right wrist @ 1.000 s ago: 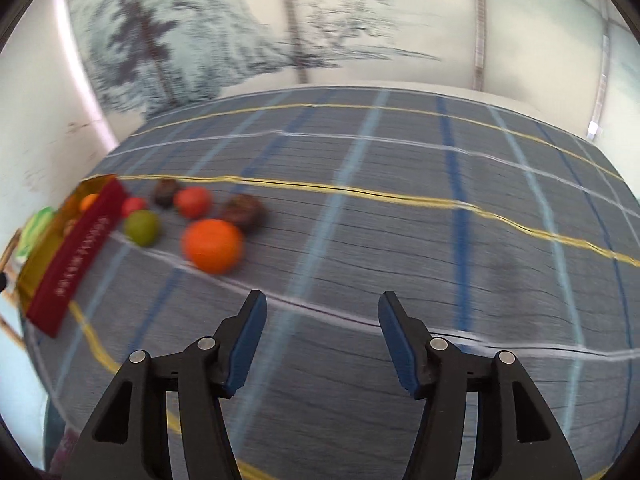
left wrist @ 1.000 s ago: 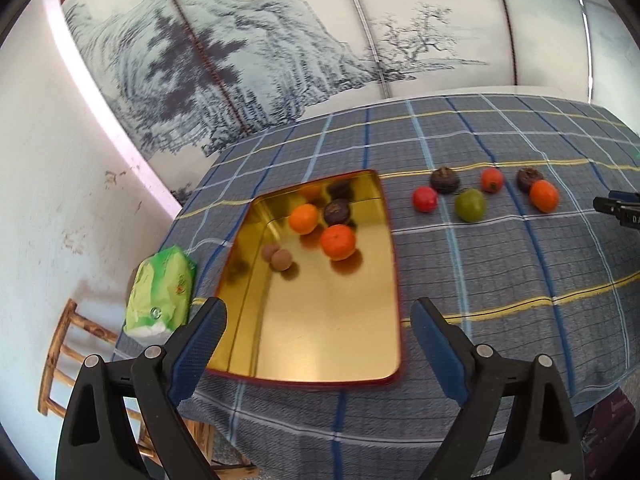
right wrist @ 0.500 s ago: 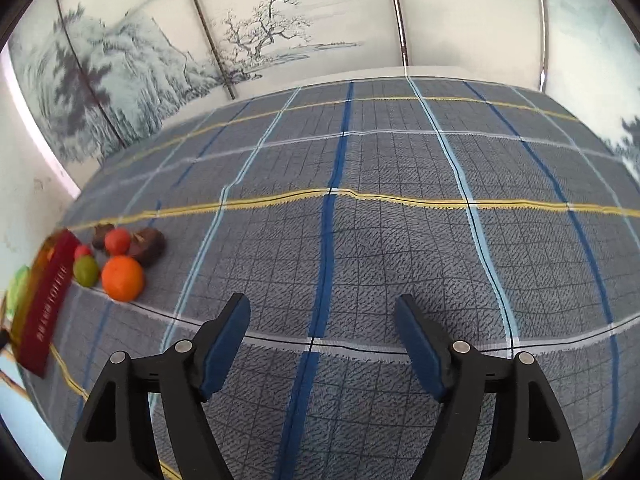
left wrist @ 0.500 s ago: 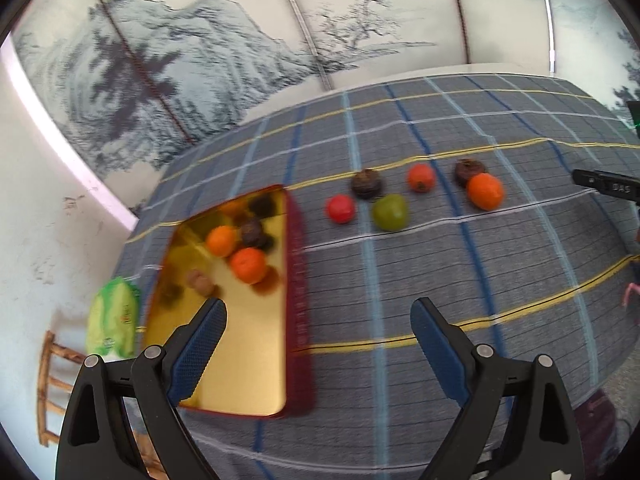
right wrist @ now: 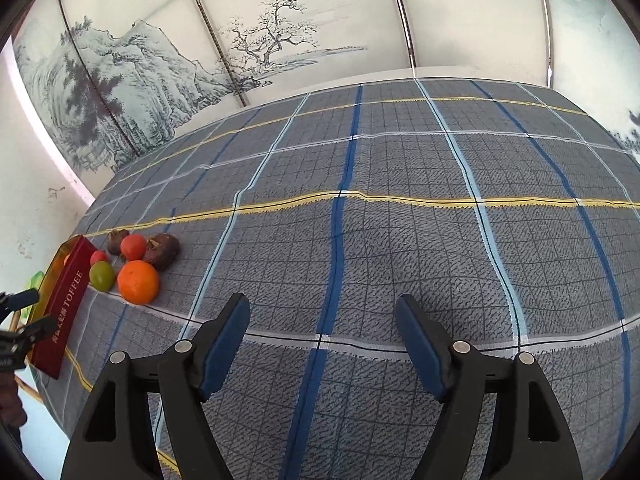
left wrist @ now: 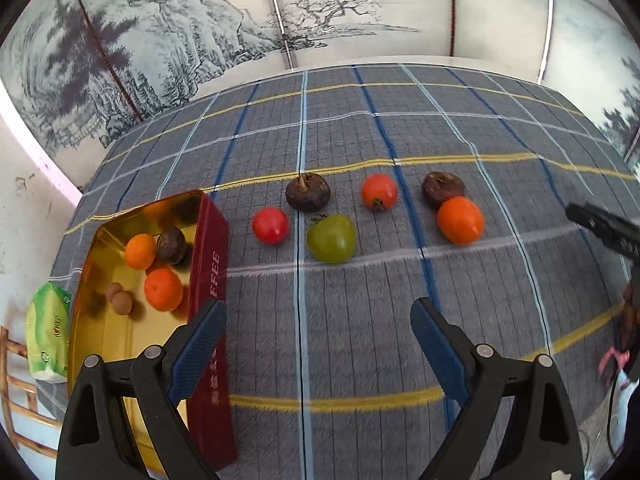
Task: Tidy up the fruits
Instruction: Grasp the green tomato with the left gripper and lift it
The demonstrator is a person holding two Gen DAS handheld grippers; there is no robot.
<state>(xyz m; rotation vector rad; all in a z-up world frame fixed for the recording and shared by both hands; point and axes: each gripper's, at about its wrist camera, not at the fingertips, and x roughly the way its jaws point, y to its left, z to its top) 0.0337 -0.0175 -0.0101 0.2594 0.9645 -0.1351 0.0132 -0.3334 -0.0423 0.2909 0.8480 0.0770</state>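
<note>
Left wrist view: the left gripper (left wrist: 318, 322) is held with jaws wide and empty above the desk (left wrist: 360, 340); six loose fruits (left wrist: 332, 238) are lined beyond, beside the tin (left wrist: 210, 280).

Right wrist view: the right gripper (right wrist: 322, 326) is seen with jaws apart, nothing between; the fruits (right wrist: 138, 282) lie far left.

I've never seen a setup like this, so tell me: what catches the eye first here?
A cluster of bright fruits sits on the blue-grey checked tablecloth: a round orange mandarin, a green tomato-like fruit and a small red tomato. To their left stands a shiny gold-lined red tin already holding some fruit. Behind hangs an ink mountain painting.
</note>
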